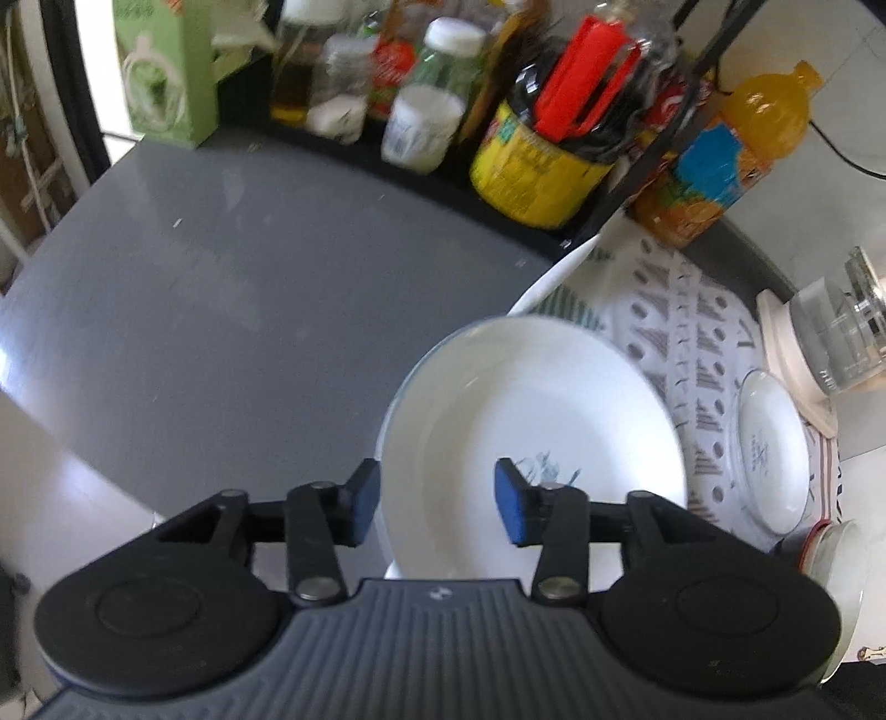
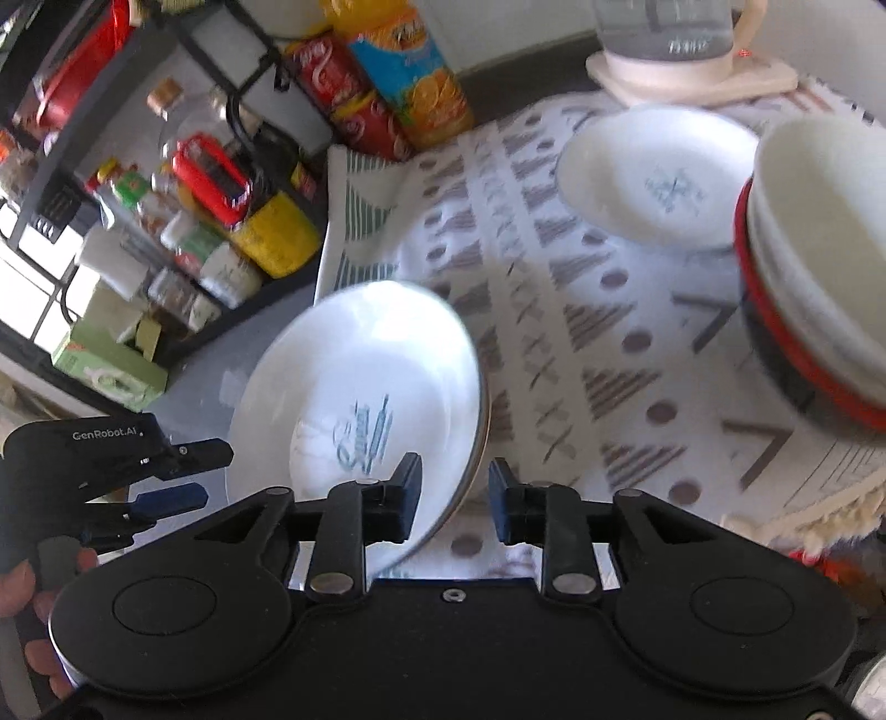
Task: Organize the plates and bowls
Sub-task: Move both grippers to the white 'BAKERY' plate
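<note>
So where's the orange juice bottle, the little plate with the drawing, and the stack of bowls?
orange juice bottle (image 1: 758, 116), left wrist view, on its orange upper body.
little plate (image 2: 659, 177), right wrist view, on its middle drawing.
stack of bowls (image 2: 819, 232), right wrist view, inside the top bowl.

Big white plate (image 1: 531, 421): near rim hidden behind left hand-held gripper (image 1: 437, 501) body in left wrist view; print in its centre partly covered by the right pad. Second plate edge (image 1: 554, 277) behind it, mostly hidden, can't tell what it is. Stacked bowls (image 2: 814, 266): cut off by right frame edge in right wrist view, blurred, count unclear. Kettle (image 2: 664, 27) at worktop's far edge: top cut off. Bottles on rack (image 2: 183, 221): labels too blurred to read. Person's hand (image 2: 33, 598) cut off at left frame edge, only fingers show. Small plate (image 1: 772, 448): print too small to read.
</note>
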